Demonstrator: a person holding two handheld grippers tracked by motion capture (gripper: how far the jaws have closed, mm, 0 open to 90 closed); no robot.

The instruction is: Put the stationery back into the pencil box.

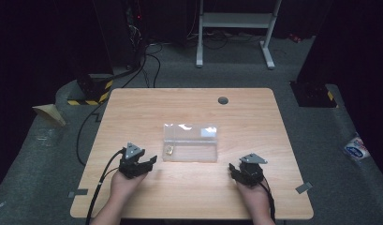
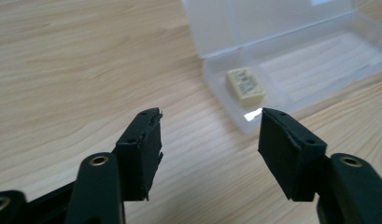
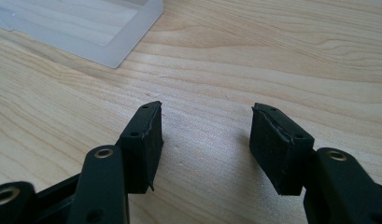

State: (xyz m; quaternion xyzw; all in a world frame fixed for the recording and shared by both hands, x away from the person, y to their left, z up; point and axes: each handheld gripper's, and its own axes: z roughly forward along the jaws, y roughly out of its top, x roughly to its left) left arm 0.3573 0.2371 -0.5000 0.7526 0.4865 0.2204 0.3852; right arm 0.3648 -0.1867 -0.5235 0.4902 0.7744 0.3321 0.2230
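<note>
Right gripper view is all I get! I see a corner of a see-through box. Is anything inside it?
Observer: Yes. A small pale block lies in the box, near its left end.
Operator: Is the box closed?
Observer: No. Its lid stands open at the back edge.
Operator: Where's the other gripper?
Observer: The left gripper sits on the table left of the box, open, aimed at the end with the block.
Operator: Is my gripper far from the box?
Observer: The right gripper is just off the box's front right corner, open, not touching it.
</note>
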